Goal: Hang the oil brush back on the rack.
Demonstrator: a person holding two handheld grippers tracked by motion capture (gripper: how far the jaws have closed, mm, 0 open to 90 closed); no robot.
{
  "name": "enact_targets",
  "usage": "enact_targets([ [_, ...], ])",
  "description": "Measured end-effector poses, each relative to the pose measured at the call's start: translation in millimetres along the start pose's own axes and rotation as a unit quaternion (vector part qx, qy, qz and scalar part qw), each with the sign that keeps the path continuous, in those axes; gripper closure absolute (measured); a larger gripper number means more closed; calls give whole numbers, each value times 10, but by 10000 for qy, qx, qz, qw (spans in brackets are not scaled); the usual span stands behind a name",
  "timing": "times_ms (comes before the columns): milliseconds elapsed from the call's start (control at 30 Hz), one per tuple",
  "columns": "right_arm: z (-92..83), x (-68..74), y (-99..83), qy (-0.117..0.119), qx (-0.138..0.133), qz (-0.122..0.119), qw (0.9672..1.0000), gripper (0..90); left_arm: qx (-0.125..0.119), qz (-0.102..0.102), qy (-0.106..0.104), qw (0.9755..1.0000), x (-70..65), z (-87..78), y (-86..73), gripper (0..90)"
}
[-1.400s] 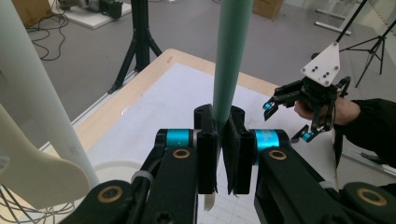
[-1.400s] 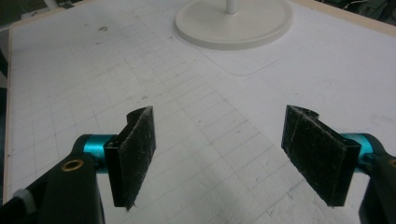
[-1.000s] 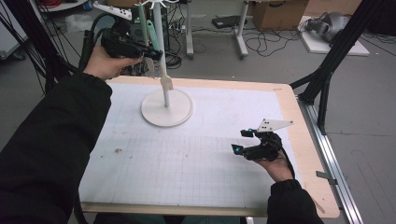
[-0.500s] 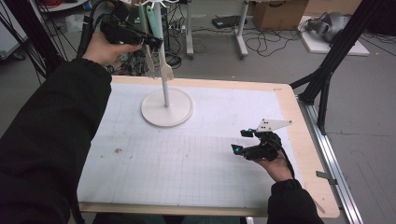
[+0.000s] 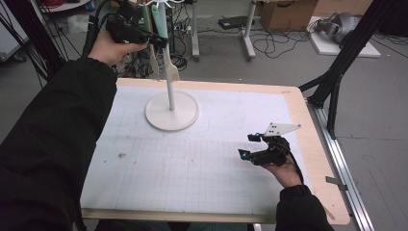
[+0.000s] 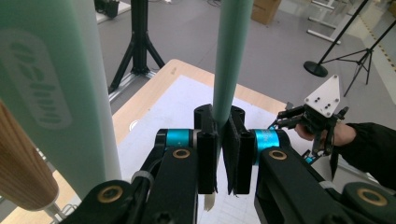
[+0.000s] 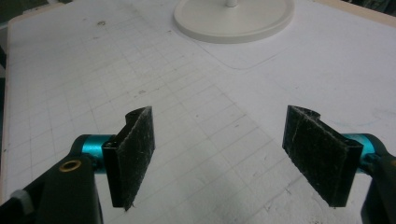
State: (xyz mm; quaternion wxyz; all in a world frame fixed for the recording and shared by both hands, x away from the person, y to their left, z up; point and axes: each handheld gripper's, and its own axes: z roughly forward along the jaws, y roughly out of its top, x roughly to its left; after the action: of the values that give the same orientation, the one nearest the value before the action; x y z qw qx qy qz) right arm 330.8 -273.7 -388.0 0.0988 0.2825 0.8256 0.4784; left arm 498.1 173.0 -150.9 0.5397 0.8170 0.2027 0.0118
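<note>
A white stand with a round base (image 5: 172, 111) and a thin pole stands at the back of the mat, and utensils hang from its top. My left gripper (image 5: 160, 41) is raised beside the pole, shut on the mint-green handle (image 5: 161, 23) of a spatula whose pale blade (image 5: 172, 71) hangs below. In the left gripper view the pads (image 6: 206, 151) pinch that green handle (image 6: 231, 60). My right gripper (image 5: 254, 147) rests low over the mat's right side. Its jaws stand wide open with nothing between them (image 7: 229, 158), and the stand's base (image 7: 233, 18) lies ahead.
A second green utensil (image 6: 56, 93) and a wooden handle (image 6: 18, 172) hang close to the left gripper. The gridded white mat (image 5: 192, 163) covers the wooden table (image 5: 315, 159). Black tripod legs (image 5: 337, 82) stand off the right edge, and cables lie on the floor behind.
My left hand has lifted the green spatula handle upward and slightly away beside the stand's pole. The right hand has stayed where it was.
</note>
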Motion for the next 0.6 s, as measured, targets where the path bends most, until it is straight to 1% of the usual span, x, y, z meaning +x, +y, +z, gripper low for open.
enact_targets([
  [167,3,5,0,7,16,-7,10000,240,-40,-37,-1,10000,7,14,-1,840],
  [267,-7,8,2,10,-32,7,10000,240,-81,-72,14,9999,13,16,7,840],
  [300,-11,11,4,9,-38,6,10000,240,-61,-60,18,10000,19,12,6,840],
  [367,-9,14,4,34,-26,-38,10000,240,8,-110,1,9999,35,24,-6,840],
  [400,-7,14,3,38,-17,-39,10000,240,22,-118,27,9999,38,24,-7,840],
  [433,-4,12,3,39,-14,-46,10000,240,2,-142,-3,9999,47,22,-7,840],
  [533,-3,14,4,46,-16,-41,10000,240,4,-117,56,9999,54,26,-10,839],
  [600,-1,14,4,47,-16,-37,10000,240,13,-100,143,9998,53,27,-8,838],
])
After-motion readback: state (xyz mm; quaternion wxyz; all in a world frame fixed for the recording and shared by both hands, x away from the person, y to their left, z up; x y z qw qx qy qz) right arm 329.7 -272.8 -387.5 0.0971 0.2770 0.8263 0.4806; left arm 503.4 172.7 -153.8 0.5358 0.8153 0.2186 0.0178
